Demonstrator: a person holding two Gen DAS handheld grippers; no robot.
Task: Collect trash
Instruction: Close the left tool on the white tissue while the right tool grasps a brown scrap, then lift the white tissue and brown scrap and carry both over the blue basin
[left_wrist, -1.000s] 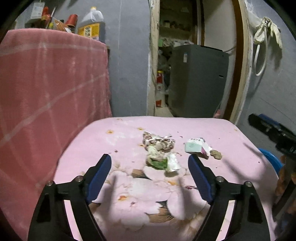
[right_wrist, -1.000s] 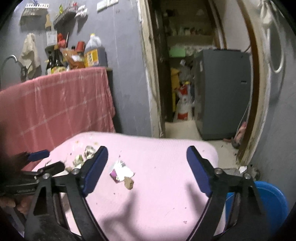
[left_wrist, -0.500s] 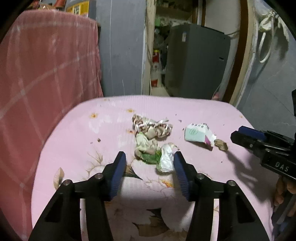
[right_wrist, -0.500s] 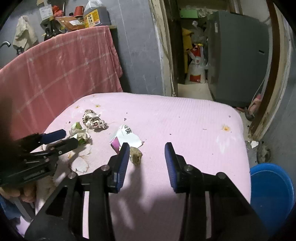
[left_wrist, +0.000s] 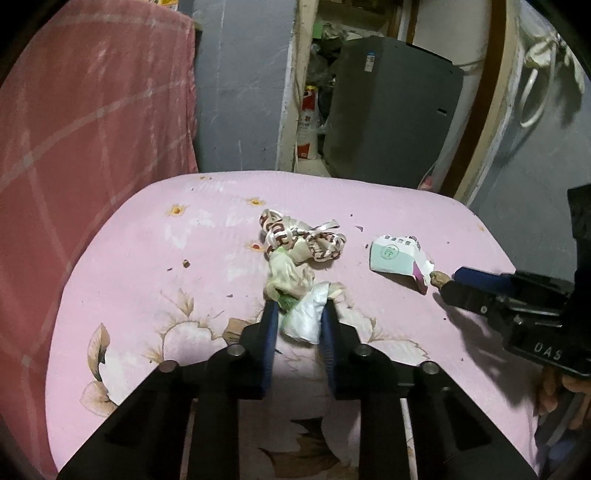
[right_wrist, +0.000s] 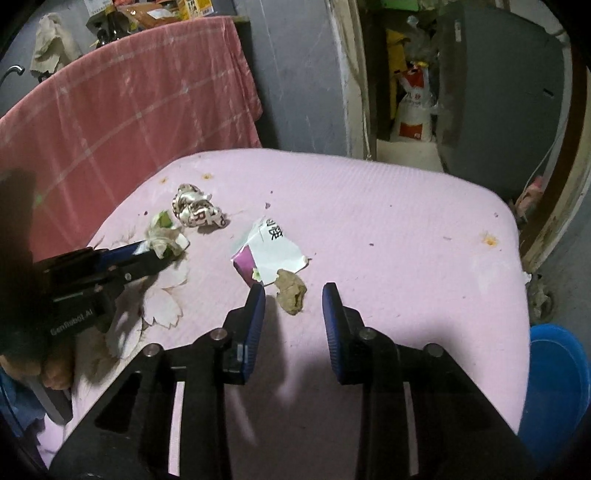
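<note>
On the pink flowered table cover (left_wrist: 147, 258) lies a crumpled white and green wrapper (left_wrist: 303, 317). My left gripper (left_wrist: 299, 308) is closing on it, and both blue pads press its sides. In the right wrist view the left gripper (right_wrist: 160, 253) holds that wad at its tips. My right gripper (right_wrist: 293, 295) is also closing. A brown lump (right_wrist: 291, 291) sits between its fingertips with a gap on each side. A torn white and purple carton (right_wrist: 273, 251) touches the lump. A printed ribbon bundle (left_wrist: 299, 240) lies just behind the wrapper.
A blue bucket (right_wrist: 557, 376) stands on the floor past the table's right edge. A pink checked cloth (left_wrist: 92, 110) hangs at the left. A grey cabinet (left_wrist: 388, 110) stands in the doorway behind. Small crumbs dot the table cover.
Both grippers came down toward the table and their jaws narrowed. The left one closed around the crumpled wrapper. The right one moved up to the brown lump.
</note>
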